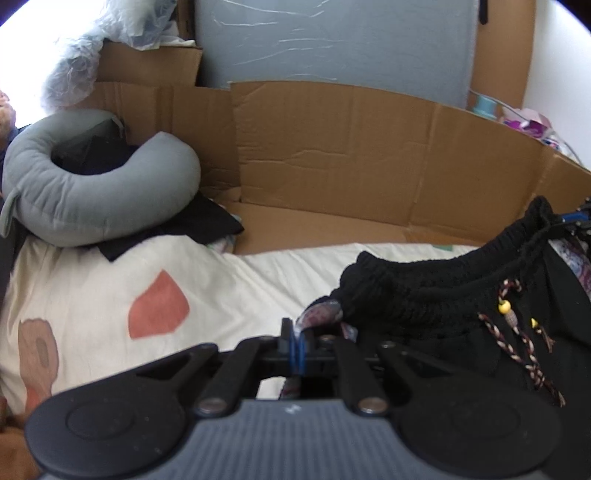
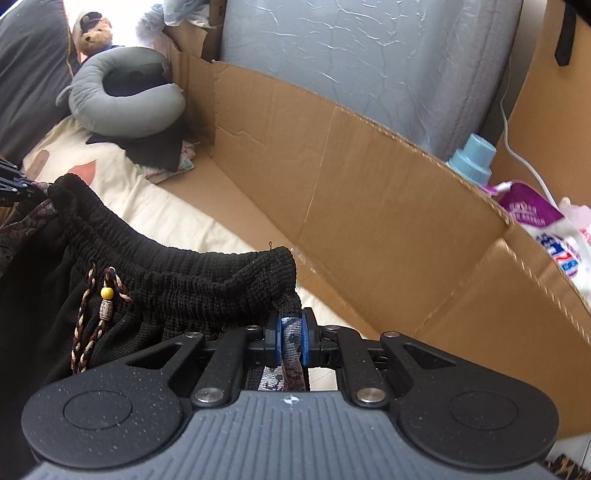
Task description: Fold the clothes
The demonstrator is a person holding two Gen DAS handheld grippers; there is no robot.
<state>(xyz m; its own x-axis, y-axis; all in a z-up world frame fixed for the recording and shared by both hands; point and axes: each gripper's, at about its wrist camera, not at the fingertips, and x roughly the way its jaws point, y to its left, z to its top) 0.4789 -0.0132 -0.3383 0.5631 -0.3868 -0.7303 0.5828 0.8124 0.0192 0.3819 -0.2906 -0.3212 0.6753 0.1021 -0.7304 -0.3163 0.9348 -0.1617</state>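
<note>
A black garment (image 1: 443, 302) with an elastic waistband, a patterned lining and a braided beaded drawstring (image 1: 517, 332) hangs stretched between both grippers above the cream bedsheet (image 1: 110, 295). My left gripper (image 1: 298, 345) is shut on the patterned fabric at the waistband's left corner. In the right wrist view the same garment (image 2: 166, 288) sags leftward, and my right gripper (image 2: 291, 338) is shut on its right corner, patterned cloth pinched between the blue pads. The left gripper's tip (image 2: 14, 184) shows at the far left edge.
A grey U-shaped pillow (image 1: 92, 184) lies on dark clothes (image 1: 177, 229) at the back left. Cardboard walls (image 1: 351, 158) line the far side of the bed. A blue-capped bottle (image 2: 472, 158) and a purple-white bag (image 2: 546, 229) sit behind the cardboard at right. A teddy bear (image 2: 96, 35) sits far back.
</note>
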